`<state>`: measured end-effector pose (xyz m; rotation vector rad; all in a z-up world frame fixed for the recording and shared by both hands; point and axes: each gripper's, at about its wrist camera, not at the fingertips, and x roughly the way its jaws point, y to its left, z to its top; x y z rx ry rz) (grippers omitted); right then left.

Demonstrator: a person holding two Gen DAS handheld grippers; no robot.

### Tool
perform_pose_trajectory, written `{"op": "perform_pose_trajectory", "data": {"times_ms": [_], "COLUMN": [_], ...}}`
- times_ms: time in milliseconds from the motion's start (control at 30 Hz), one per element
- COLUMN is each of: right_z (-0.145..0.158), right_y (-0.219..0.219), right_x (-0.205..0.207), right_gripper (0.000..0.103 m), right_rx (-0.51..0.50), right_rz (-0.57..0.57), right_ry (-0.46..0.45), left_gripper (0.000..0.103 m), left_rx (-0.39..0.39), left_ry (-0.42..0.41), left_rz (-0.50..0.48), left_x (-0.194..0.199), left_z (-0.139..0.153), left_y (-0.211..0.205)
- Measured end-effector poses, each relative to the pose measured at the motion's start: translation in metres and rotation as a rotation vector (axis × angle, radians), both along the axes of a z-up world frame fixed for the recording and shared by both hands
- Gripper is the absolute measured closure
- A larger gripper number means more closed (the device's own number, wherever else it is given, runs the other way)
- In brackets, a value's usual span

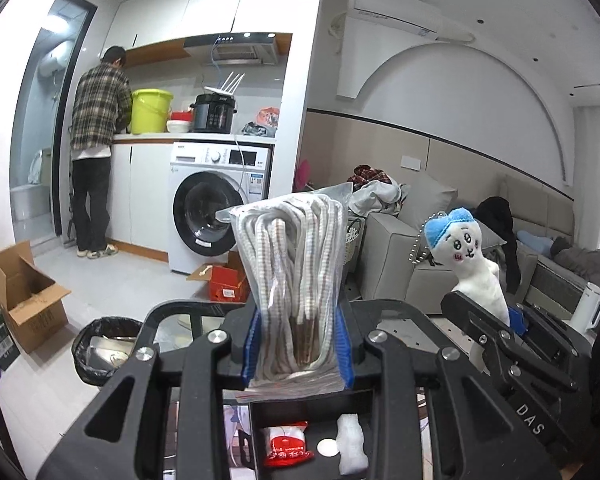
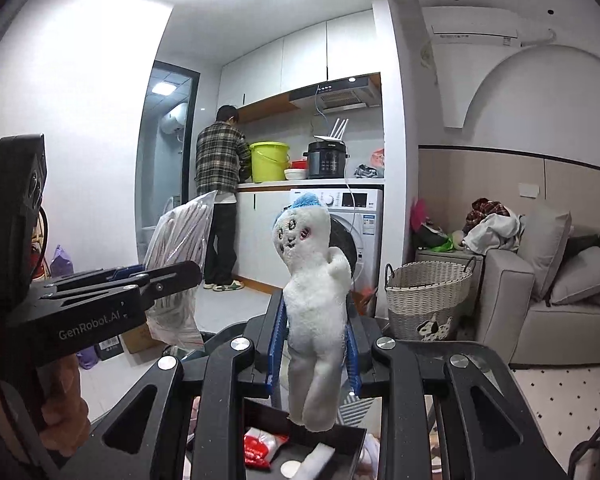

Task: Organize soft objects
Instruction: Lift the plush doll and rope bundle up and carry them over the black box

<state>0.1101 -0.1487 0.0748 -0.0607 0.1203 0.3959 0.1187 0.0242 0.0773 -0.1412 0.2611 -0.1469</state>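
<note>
My left gripper (image 1: pixel 298 344) is shut on a clear bag of white cord (image 1: pixel 296 276) and holds it upright in the air; the bag also shows in the right wrist view (image 2: pixel 176 256). My right gripper (image 2: pixel 314 344) is shut on a white plush doll with a blue cap (image 2: pixel 316 304), held upright; the doll also shows in the left wrist view (image 1: pixel 472 256), right of the bag. Below both grippers is a black tray (image 1: pixel 372 400) holding a red-and-white packet (image 1: pixel 286 446), a coin and a white foam piece (image 1: pixel 350 444).
A woven basket (image 2: pixel 428 292) stands by a grey sofa (image 2: pixel 560 300) piled with clothes. A washing machine (image 1: pixel 216 208) and a person at the counter are behind. A cardboard box (image 1: pixel 28 296), a red box (image 1: pixel 228 282) and a black bin (image 1: pixel 104 344) sit on the floor.
</note>
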Motion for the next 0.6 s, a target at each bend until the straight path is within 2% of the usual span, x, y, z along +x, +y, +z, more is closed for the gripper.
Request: {"op": "perform_pose_trajectory", "data": {"times_ms": [200,333,467,600], "right_z": [0.003,-0.003,-0.005,-0.014], "right_y": [0.007,0.009,0.012,0.013], "right_x": [0.017,0.015,0.021,0.040], "right_gripper": [0.078,0.078,0.078,0.078], "right_rx": [-0.008,-0.019,-0.040,-0.057], "right_rz": [-0.007,-0.006,-0.018,-0.037], "right_ry": [0.012,0.027,0.058,0.159], "left_gripper": [0.074,0.074,0.074,0.074], "left_rx": [0.023,0.022,0.043,0.041], "left_ry": [0.013,0.046,0.103,0.203], "left_rz": [-0.004,-0.005,0.024,0.020], "left_x": [0.004,0.009,0.019,0.036], "left_z": [-0.005,-0.006,-0.014,-0.025], "left_y": [-0.003,-0.001,-0.003,-0.005]}}
